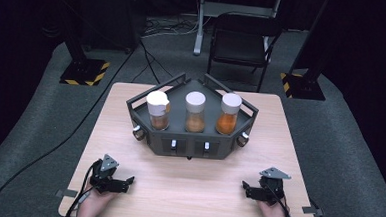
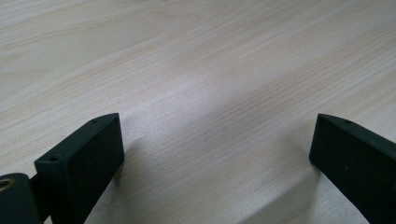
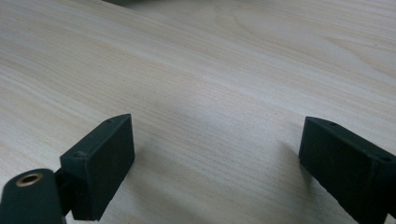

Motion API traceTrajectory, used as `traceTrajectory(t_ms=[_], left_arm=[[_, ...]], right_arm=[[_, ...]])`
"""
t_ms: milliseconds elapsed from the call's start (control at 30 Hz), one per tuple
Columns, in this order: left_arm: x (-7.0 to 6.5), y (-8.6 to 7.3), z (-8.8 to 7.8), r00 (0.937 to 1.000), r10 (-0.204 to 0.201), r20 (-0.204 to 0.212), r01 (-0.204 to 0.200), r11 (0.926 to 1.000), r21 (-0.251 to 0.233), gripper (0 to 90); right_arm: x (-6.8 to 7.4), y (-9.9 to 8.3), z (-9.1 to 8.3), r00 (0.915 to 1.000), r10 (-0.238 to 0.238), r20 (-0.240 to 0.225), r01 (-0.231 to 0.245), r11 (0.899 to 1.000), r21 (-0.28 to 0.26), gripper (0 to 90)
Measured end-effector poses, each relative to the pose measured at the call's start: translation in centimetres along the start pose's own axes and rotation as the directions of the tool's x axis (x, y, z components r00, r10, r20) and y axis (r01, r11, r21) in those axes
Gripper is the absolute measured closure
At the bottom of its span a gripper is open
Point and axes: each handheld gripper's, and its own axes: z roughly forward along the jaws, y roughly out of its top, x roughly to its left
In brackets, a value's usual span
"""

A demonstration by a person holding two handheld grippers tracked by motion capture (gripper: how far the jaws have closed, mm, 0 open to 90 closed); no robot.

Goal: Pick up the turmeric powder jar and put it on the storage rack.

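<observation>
A dark grey angular rack [image 1: 189, 146] stands at the middle back of the wooden table [image 1: 187, 188]. Three white-capped jars stand in it: a left jar [image 1: 158, 109] and a middle jar [image 1: 195, 111] with brownish contents, and a right jar [image 1: 229, 113] with orange contents. My left gripper [image 1: 125, 182] rests low on the table near the front left corner, held by a hand, jaws pointing right. My right gripper [image 1: 247, 188] rests near the front right corner, jaws pointing left. In both gripper views the jaws stand wide apart over bare wood, left gripper [image 2: 217, 144] and right gripper [image 3: 217, 147] alike, with nothing between them.
Two silver knobs [image 1: 137, 131] [image 1: 243, 138] stick out of the rack's front corners. Behind the table stand a black chair [image 1: 242, 41] and two stands with yellow-black striped bases [image 1: 85, 72]. Cables trail off the table's front corners. Bare wood lies between the two grippers.
</observation>
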Motion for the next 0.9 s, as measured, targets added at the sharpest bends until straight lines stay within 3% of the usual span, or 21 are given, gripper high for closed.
traceTrajectory(t_ms=[900], left_arm=[[0.04, 0.05, 0.01, 1.0000, 0.002, 0.001, -0.002, 1.0000, 0.002, 2.4]], right_arm=[[-0.05, 0.10, 0.04, 0.9998, -0.011, -0.014, 0.011, 1.000, 0.006, 7.2]])
